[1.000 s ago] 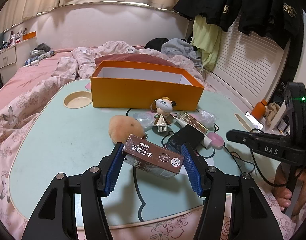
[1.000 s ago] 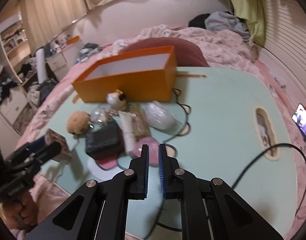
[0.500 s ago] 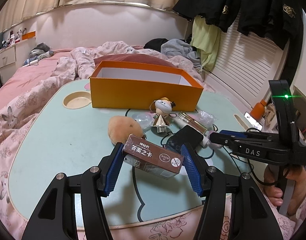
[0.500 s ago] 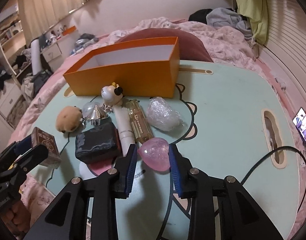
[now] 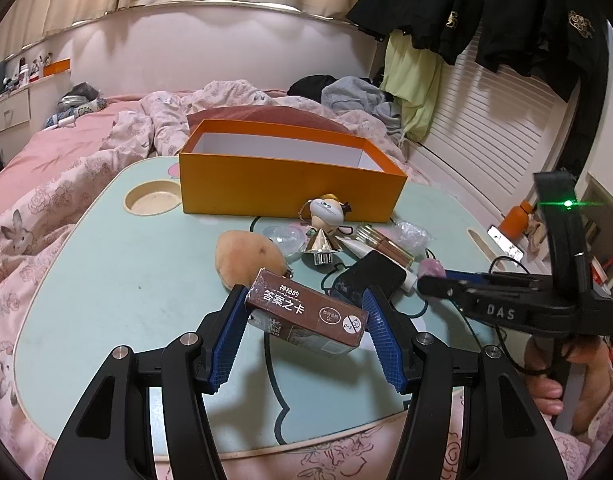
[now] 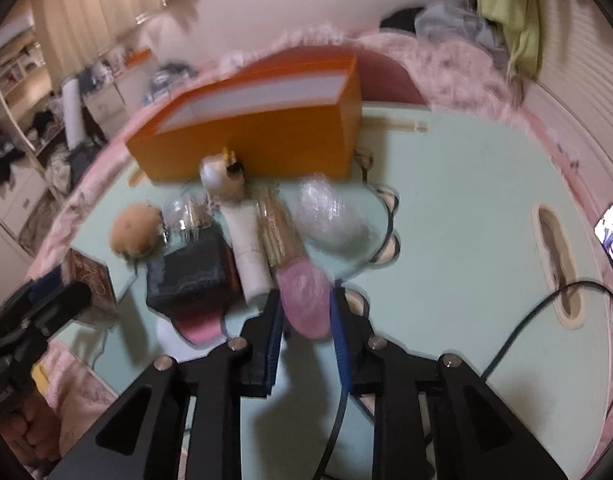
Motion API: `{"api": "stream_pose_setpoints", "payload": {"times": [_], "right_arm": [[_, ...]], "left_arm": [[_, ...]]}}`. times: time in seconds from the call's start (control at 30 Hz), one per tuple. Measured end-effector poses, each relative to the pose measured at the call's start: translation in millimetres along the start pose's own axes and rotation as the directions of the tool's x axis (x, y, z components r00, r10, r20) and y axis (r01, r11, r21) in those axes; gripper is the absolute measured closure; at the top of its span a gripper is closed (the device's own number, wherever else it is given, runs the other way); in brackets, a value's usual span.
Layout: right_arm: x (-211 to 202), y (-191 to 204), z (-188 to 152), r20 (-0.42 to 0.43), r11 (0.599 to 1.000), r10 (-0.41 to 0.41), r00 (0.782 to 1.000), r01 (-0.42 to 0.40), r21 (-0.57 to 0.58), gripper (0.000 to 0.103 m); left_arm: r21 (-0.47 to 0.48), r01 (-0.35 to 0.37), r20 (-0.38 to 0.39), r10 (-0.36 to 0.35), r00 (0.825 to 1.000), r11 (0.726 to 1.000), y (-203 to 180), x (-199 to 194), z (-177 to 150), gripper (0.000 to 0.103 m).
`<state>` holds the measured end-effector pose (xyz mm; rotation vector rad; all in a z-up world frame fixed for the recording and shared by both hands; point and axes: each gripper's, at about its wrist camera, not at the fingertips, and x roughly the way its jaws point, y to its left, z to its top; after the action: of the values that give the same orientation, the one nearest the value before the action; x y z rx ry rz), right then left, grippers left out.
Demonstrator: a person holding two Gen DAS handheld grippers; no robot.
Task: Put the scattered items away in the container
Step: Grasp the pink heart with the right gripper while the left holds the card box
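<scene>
The mint-green lap desk (image 5: 106,280) sits on a pink bed, and the open orange box (image 5: 290,176) stands along its far edge — the container, showing only its white inside walls from here. The clutter lies just in front of the box toward the desk's right half, within easy reach of both tools.

The left tongs (image 5: 304,322) are spread wide around a brown card box (image 5: 306,314), a blue pad at each short end; the box looks lifted and tilted above the near edge, so I judge it gripped and ready to carry to the orange box. Beside it lies a tan plush ball (image 5: 248,258), then a black pouch (image 5: 370,276).

The right tongs (image 6: 306,320) are partly open, pads flanking a pink heart-shaped case (image 6: 306,304); that view is blurred, so whether the pads touch it I cannot tell. It is probably the right tool's next pick.

Smaller pieces crowd near the box's front wall: a bubble-wrapped bundle (image 6: 330,216), a white tube (image 6: 246,252), a gold bottle (image 5: 386,244), a gold cone trinket (image 5: 321,245) and a round-headed figurine (image 5: 326,212).
</scene>
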<state>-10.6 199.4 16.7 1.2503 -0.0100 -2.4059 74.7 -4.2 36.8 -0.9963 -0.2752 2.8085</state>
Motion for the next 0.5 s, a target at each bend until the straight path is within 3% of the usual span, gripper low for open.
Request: {"api": "stream_pose_setpoints", "payload": {"times": [0.27,0.5], "right_arm": [[2,-6,0,0.019,1.0,-0.005,1.0,0.005,0.001,0.083],[-20,-3,3,0.097,1.0,0.02,0.995,-0.02,-0.006,0.083]], "left_arm": [[-0.001,0.002,0.002,-0.002,1.0,1.0,0,0,-1,0.043],[0.005,0.0,0.01,0.0,1.0,1.0,0,-3,1,0.043]]}}
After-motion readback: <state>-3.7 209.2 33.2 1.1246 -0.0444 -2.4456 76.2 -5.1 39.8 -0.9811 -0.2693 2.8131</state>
